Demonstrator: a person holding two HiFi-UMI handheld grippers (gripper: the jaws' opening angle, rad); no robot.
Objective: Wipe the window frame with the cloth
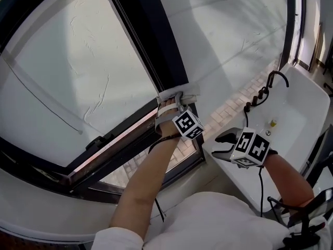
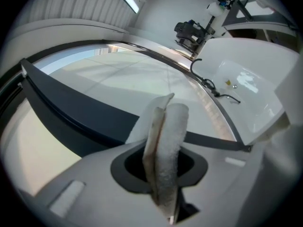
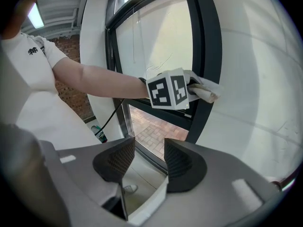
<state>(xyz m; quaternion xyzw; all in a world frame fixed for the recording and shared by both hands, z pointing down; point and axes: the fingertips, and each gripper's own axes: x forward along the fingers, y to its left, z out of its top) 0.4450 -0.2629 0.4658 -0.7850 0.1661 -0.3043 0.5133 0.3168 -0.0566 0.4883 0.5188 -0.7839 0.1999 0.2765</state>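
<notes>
Against the window frame (image 1: pixel 156 40), left hand-held gripper (image 2: pixel 161 171) clamps cloth (image 2: pixel 168 136), arm (image 1: pixel 148 176) outstretched, right hand-held gripper (image 3: pixel 149 162) apart

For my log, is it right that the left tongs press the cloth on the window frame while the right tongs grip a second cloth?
One slip: the right tongs are open and empty, as the right gripper view shows. The left tongs do press the cloth on the window frame.

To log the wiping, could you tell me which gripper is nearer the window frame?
Left. The left gripper holds the cloth against the window frame; the right gripper hangs apart.
</notes>
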